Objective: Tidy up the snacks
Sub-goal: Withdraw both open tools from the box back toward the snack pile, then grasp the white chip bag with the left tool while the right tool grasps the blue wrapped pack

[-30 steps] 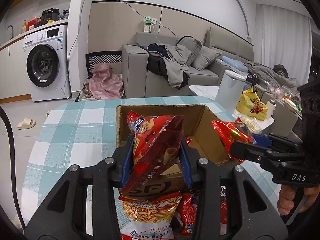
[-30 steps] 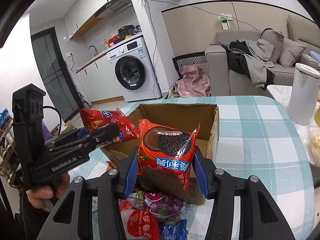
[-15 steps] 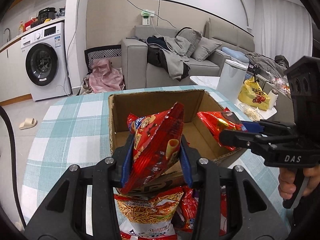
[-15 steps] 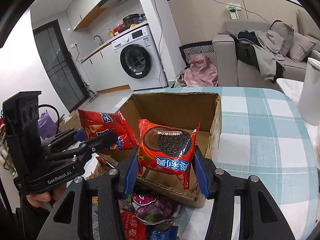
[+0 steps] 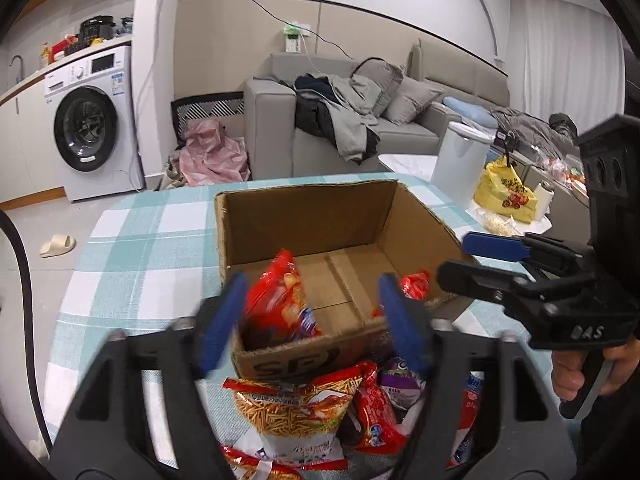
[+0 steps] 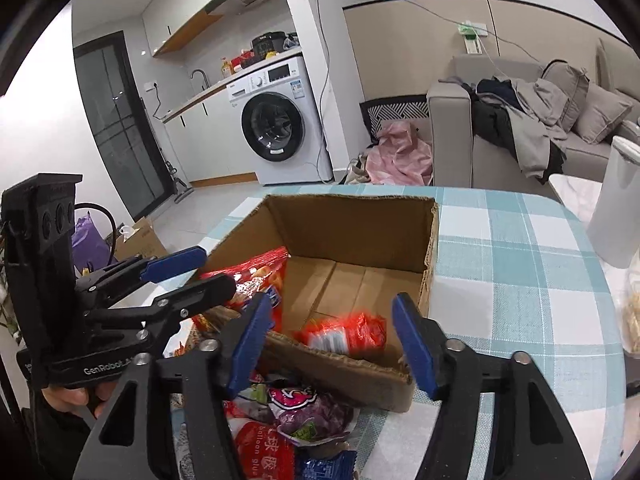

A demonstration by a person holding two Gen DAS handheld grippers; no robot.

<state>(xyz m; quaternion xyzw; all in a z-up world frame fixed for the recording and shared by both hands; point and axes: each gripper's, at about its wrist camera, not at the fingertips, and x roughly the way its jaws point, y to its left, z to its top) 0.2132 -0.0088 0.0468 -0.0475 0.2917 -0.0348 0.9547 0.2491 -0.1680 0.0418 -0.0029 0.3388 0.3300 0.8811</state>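
An open cardboard box (image 5: 304, 194) (image 6: 352, 200) stands on the checked table. My left gripper (image 5: 312, 320) hovers over its near left corner, jaws opening, nothing pressed between them. Just under it a red chip bag (image 5: 280, 304) (image 6: 256, 276) leans inside the box. My right gripper (image 6: 332, 340) hovers over the near right corner, jaws also opening. A red cookie packet (image 6: 348, 334) (image 5: 414, 282), blurred, lies loose in the box below it. Each gripper shows in the other's view: the right gripper (image 5: 456, 258) and the left gripper (image 6: 216, 272).
Several snack packets are heaped on the table before the box, among them a noodle-snack bag (image 5: 296, 412) and a purple packet (image 6: 312, 412). The teal checked cloth (image 6: 520, 272) runs right of the box. A white bin (image 6: 616, 208) and a sofa (image 5: 360, 132) stand beyond.
Both grippers went from shut on their packets to open. The red chip bag and the cookie packet dropped from the jaws into the box.
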